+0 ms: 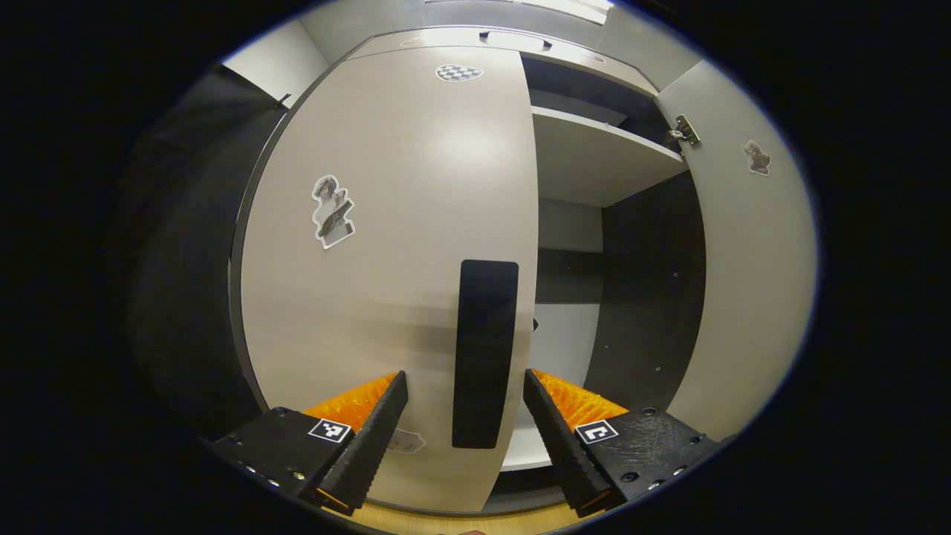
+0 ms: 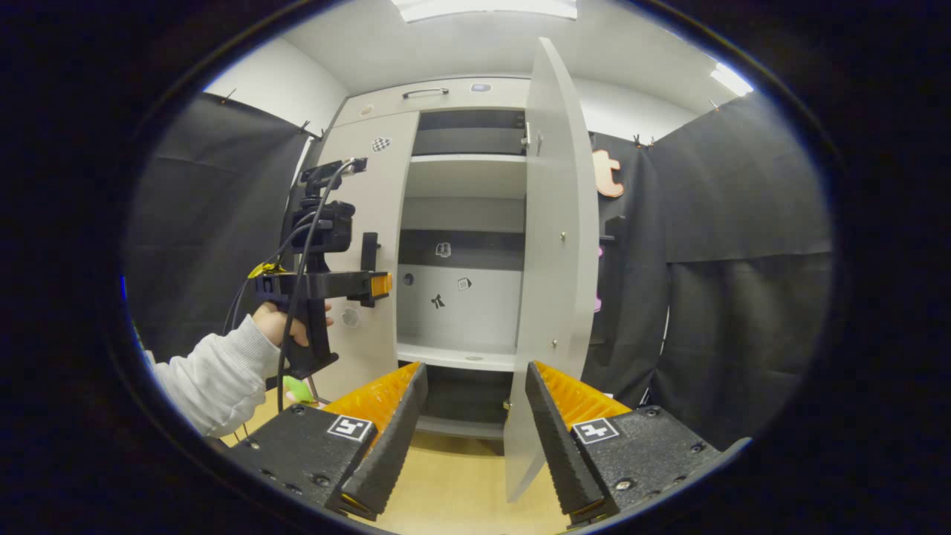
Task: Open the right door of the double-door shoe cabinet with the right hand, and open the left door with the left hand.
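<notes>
The shoe cabinet's left door (image 1: 386, 245) is closed, pale, with a black vertical handle (image 1: 484, 353) near its right edge. My left gripper (image 1: 465, 375) is open, one finger on each side of that handle and close to it; I cannot tell whether they touch. The right door (image 1: 743, 282) stands swung out. In the right gripper view, the left gripper (image 2: 380, 285) is held by a hand (image 2: 278, 323) at the left door (image 2: 364, 223), just by the handle (image 2: 369, 251). My right gripper (image 2: 472, 416) is open, holds nothing, and sits back from the open right door (image 2: 557, 260).
Inside the cabinet are pale shelves (image 2: 464, 174) and a dark back panel (image 2: 475, 249) with small stickers. A top compartment with a bar handle (image 2: 426, 92) sits above the doors. Black cloth walls (image 2: 743, 223) flank the cabinet. The floor (image 2: 453, 483) is light wood.
</notes>
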Demonstrator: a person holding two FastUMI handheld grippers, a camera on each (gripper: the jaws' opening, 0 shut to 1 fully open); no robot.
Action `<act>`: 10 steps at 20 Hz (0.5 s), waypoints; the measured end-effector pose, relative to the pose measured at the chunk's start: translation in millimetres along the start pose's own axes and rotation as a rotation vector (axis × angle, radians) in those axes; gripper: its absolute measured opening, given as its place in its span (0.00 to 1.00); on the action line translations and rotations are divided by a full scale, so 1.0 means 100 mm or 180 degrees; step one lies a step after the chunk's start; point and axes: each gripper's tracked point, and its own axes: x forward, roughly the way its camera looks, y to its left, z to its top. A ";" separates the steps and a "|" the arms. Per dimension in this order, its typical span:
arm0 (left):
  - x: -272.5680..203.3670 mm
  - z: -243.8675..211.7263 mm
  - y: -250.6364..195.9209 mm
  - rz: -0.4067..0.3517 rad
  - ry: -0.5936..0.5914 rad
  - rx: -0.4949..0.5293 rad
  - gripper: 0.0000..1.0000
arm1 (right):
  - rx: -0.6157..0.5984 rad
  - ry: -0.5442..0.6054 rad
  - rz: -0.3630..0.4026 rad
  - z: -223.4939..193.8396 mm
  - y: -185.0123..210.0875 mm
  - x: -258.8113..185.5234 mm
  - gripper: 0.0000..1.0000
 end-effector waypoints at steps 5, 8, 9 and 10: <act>0.05 -0.02 0.01 0.0036 0.0024 0.0021 0.93 | 0.0087 0.0026 -0.0030 0.00 -0.02 0.05 0.84; 0.05 -0.01 0.02 0.0038 0.0016 0.0009 0.94 | 0.0109 0.0034 -0.0009 -0.01 -0.06 0.09 0.84; 0.05 -0.02 0.03 0.0047 0.0028 0.0012 0.93 | 0.0112 0.0037 0.0002 -0.01 -0.06 0.10 0.84; 0.05 -0.02 0.04 0.0048 0.0019 -0.0014 0.90 | 0.0110 0.0044 0.0014 -0.02 -0.09 0.13 0.84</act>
